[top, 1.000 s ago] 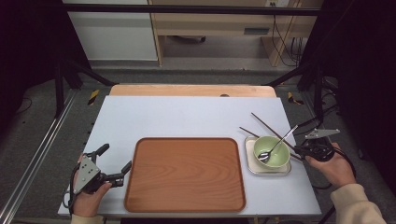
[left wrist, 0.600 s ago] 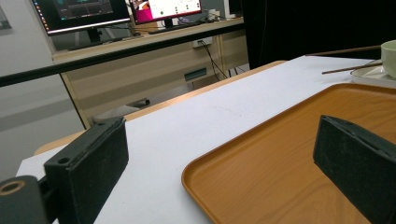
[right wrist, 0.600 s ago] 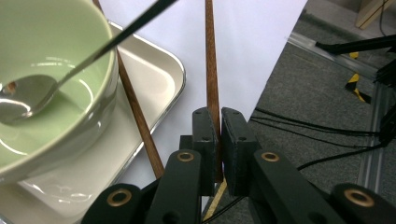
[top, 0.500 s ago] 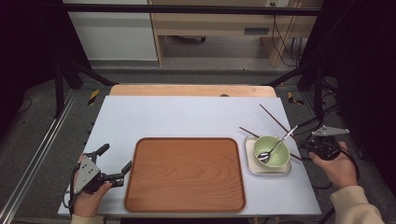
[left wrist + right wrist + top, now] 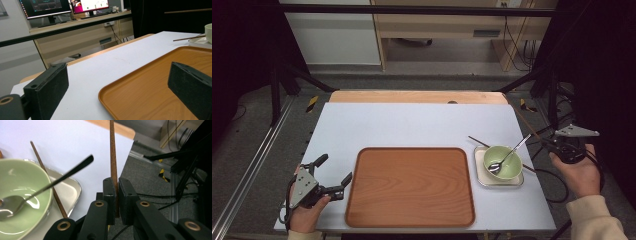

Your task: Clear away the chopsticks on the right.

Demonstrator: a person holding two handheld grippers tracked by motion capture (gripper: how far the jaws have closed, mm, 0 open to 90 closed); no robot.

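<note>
**Chopstick lifted clear of the bowl; second one still on the table**

Since the earlier frames, my right gripper (image 5: 546, 144) has drawn back off the table's right edge, carrying one chopstick (image 5: 526, 123) away from the green bowl (image 5: 502, 162).

High view: the lifted chopstick slants up and away from my right hand. The other chopstick (image 5: 477, 140) lies on the table, passing behind the bowl, which sits in a small metal tray (image 5: 499, 182) with a spoon (image 5: 511, 154) propped in it. My left gripper (image 5: 333, 176) rests just beside the wooden tray (image 5: 411, 186).

Left gripper view: both jaws stand wide apart, holding nothing, one over the wooden tray (image 5: 155, 82).

Right gripper view: the jaws are clamped on the chopstick (image 5: 112, 152) near its lower end. The remaining chopstick (image 5: 44, 171) runs along the bowl's (image 5: 22, 195) rim.

Procedure: keep clamp pressure constant, since a thin stick pivots easily. Swing wide of the spoon handle (image 5: 72, 171), then lower flat onto the wooden tray.
</note>
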